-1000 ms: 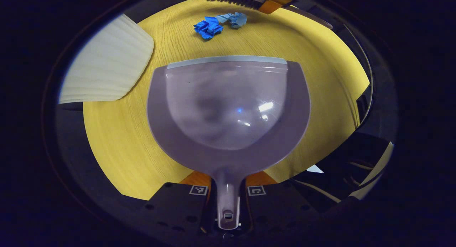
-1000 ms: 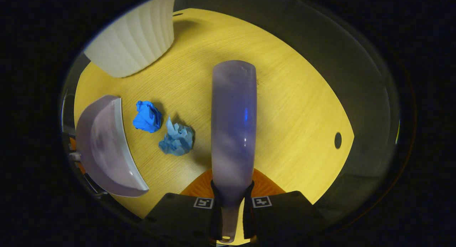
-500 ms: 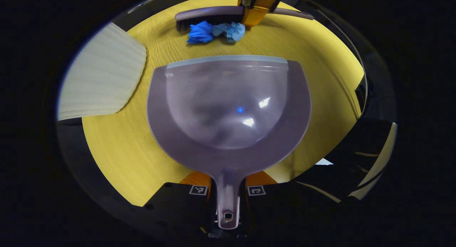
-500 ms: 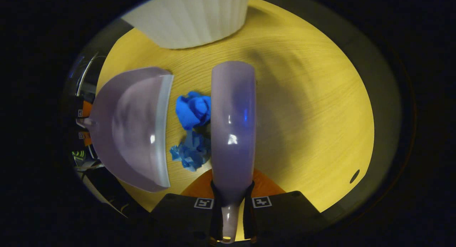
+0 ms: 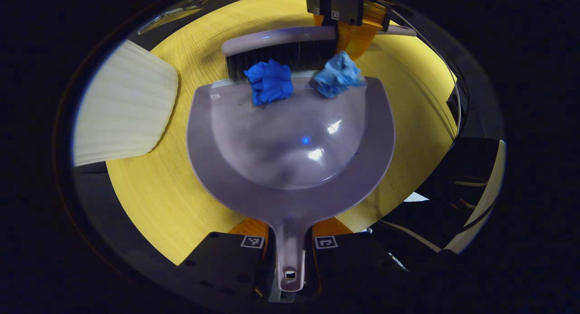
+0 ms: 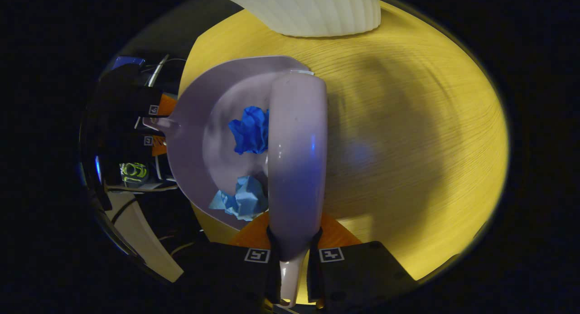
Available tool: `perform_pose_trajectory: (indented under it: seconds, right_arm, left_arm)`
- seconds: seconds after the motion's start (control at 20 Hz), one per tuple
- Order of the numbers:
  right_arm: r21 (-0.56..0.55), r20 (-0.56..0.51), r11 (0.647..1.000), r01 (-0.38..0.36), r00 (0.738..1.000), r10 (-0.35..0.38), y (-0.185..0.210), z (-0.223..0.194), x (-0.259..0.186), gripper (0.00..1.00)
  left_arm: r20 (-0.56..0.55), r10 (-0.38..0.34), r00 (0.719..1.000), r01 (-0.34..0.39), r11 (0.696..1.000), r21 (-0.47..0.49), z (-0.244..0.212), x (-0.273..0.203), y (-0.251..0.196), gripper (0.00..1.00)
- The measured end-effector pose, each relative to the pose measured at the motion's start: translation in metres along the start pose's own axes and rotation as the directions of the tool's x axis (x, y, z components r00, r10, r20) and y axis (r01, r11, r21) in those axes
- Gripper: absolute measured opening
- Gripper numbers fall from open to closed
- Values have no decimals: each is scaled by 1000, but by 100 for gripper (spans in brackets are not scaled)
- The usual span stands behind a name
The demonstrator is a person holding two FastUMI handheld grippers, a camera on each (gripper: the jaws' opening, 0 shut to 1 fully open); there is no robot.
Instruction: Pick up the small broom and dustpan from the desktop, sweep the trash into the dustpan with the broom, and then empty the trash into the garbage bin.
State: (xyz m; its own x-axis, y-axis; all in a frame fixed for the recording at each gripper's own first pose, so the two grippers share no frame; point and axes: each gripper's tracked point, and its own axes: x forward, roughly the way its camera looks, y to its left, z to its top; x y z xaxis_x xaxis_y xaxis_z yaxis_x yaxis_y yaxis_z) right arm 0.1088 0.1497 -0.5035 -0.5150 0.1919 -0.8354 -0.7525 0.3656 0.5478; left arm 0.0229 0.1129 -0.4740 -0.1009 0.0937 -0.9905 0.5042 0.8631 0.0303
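Note:
My left gripper [image 5: 290, 246] is shut on the handle of the pale lilac dustpan [image 5: 290, 169], which lies flat on the yellow wooden desktop [image 5: 149, 187]. A dark blue paper wad [image 5: 269, 80] and a light blue paper wad [image 5: 339, 74] sit just inside the pan's front lip. Behind them stands the broom [image 5: 281, 44], its black bristles at the lip. My right gripper [image 6: 291, 259] is shut on the broom's handle; the broom [image 6: 297, 164] runs along the dustpan [image 6: 204, 137] edge, with the dark wad [image 6: 249, 130] and the light wad [image 6: 242, 200] in the pan.
A white ribbed garbage bin [image 5: 122, 110] stands on the desktop to the left of the dustpan, and the same bin [image 6: 312, 10] appears at the top of the right gripper view. Dark gear and cables [image 5: 453, 205] lie past the table's right edge.
The broom has swept toward the dustpan, pushing both paper wads over the lip and into the pan. The dustpan has stayed in place.

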Motion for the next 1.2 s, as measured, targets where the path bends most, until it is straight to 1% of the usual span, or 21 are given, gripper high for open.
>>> perform_pose_trajectory:
  seconds: [0.05, 0.15, 0.25, 0.3, 0.35, 0.4, 0.45, 0.55, 0.6, 0.65, 0.75, 0.85, 0.95, 1.1, 1.15, 1.2]
  right_arm:
    - [25, 15, 999, -41, 999, 41, 2, -1, 1, 24]
    - [90, 99, 987, -133, 987, 124, 8, 5, -8, 24]
    - [150, 220, 975, -163, 967, 128, 12, 19, -20, 24]
    - [174, 279, 970, -171, 953, 118, 14, 24, -27, 24]
    - [192, 348, 963, -190, 931, 114, 20, 27, -35, 24]
    - [205, 416, 956, -208, 903, 107, 24, 31, -46, 24]
    - [220, 474, 951, -215, 876, 89, 28, 33, -59, 24]
    - [246, 570, 950, -192, 822, 19, 27, 28, -75, 24]
    - [257, 620, 947, -191, 785, -10, 28, 26, -91, 24]
    - [273, 664, 942, -197, 747, -36, 30, 23, -107, 24]
    - [289, 754, 932, -217, 651, -82, 29, 17, -140, 24]
    - [299, 827, 928, -220, 545, -137, 23, -1, -172, 24]
    - [314, 874, 926, -207, 445, -197, 21, -20, -195, 24]
    - [330, 914, 922, -203, 313, -258, 23, -49, -216, 24]
    - [330, 921, 923, -199, 280, -269, 26, -57, -216, 24]
    - [337, 924, 923, -187, 254, -285, 28, -63, -213, 24]
  left_arm:
    - [6, 4, 1000, -4, 1000, 3, 1, -1, 0, 24]
    - [30, 10, 999, -11, 1000, 5, 2, 0, -1, 26]
    - [78, 8, 997, -7, 1000, -13, 10, -2, -6, 24]
    - [109, 9, 994, -6, 1000, -25, 16, -2, -8, 25]
    - [134, 8, 991, -2, 999, -39, 19, -2, -10, 24]
    - [167, 7, 986, 1, 999, -50, 23, -5, -12, 26]
    - [200, 9, 980, 4, 998, -61, 24, -7, -11, 24]
    - [258, 21, 966, 3, 996, -91, 24, -12, -9, 25]
    - [288, 27, 957, 4, 994, -108, 25, -13, -10, 24]
    - [317, 35, 948, 5, 992, -122, 24, -14, -10, 25]
    - [381, 73, 922, -18, 989, -145, 25, -20, -6, 24]
    - [447, 107, 888, -42, 987, -154, 25, -22, -7, 24]
    - [510, 142, 848, -64, 984, -168, 29, -30, -7, 24]
    - [600, 193, 776, -106, 978, -178, 35, -48, -7, 24]
    - [625, 213, 751, -125, 975, -182, 34, -57, -7, 24]
    - [645, 233, 728, -147, 972, -185, 36, -65, -6, 24]
